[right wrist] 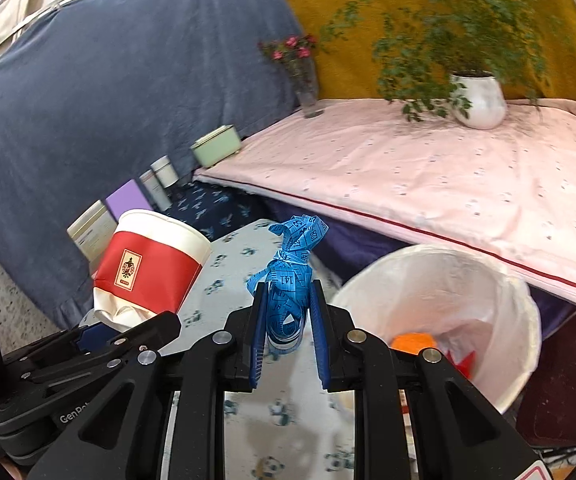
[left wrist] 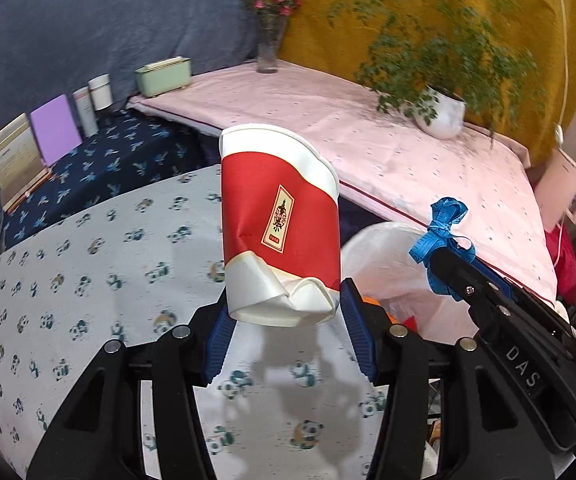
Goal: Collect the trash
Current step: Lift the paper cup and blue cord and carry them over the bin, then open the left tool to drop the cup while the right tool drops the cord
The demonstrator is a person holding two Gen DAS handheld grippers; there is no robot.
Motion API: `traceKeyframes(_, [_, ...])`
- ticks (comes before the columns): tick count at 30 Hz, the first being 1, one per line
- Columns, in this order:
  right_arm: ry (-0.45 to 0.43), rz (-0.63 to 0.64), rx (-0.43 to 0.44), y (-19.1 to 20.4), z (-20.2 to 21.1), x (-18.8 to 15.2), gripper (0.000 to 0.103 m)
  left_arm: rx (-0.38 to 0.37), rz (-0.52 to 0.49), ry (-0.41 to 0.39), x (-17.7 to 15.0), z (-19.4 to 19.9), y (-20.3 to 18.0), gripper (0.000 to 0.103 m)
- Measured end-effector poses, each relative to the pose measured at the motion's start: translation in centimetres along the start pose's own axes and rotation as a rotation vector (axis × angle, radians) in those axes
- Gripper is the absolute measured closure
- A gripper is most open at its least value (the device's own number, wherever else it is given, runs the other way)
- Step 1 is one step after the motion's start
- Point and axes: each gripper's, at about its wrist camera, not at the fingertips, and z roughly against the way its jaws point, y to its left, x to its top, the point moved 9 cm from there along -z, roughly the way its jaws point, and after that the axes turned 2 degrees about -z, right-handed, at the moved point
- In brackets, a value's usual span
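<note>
Two pieces of trash are in your grippers, and both are off the table, so in my judgement you are carrying them to the bin rather than picking up.

Left wrist view: your left gripper [left wrist: 283, 316] stands about half spread, its blue pads pinching the crumpled base of the cup [left wrist: 279, 224]. The cup is red and white, dented, mouth away from the camera, held above the panda-print cloth [left wrist: 87, 272]. Gripping the crushed end looks sensible: it gives the pads a flat bite. The bin [left wrist: 384, 256] sits just right of the cup, past the cloth's edge and below the pink cloth [left wrist: 368, 136]. Your right gripper enters from the right, over the bin's rim, with the tape [left wrist: 442, 232] in its tips.

Right wrist view: your right gripper [right wrist: 288, 320] is nearly pressed together, pinching the bundled blue tape [right wrist: 292, 280], a knotted measuring tape that sticks up past the fingertips. Such a narrow spread suits a soft, thin bundle. The bin [right wrist: 504, 300] is lined with a white bag, lies right of the tape and lower, and already holds something orange and something red. The tape is not yet over its mouth. The cup [right wrist: 147, 272] shows left of the tape, on the far side from the bin, in the left gripper [right wrist: 127, 326].
</note>
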Motion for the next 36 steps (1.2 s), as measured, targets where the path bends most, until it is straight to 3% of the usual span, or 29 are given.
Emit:
traceKeyframes(7, [-0.014, -0.074, -0.048, -5.4, 1.0, 0.0, 0.083, -0.031, -0.085, 0.026, -0.2, -1.7, -5.1, 0.054])
traceKeyframes(17, [-0.01, -0.153, -0.084, -10.4, 1.1, -0.8, 0.083, -0.044, -0.157, 0.062, -0.8, -3.9, -8.6, 0.054])
traceKeyframes(29, [0.0, -0.185, -0.101, -12.3, 0.6, -1.3, 0.082, -0.056, -0.195, 0.093, -1.3, -5.7, -10.3, 0.054])
traceKeyframes(34, [0.003, -0.194, -0.107, -12.6, 0.3, -1.4, 0.078, -0.04, -0.198, 0.086, -1.2, -6.1, -10.4, 0.048])
traceKeyframes(36, [-0.001, -0.195, -0.113, -12.8, 0.2, -1.3, 0.07, -0.037, -0.198, 0.087, -1.1, -6.3, -10.3, 0.047])
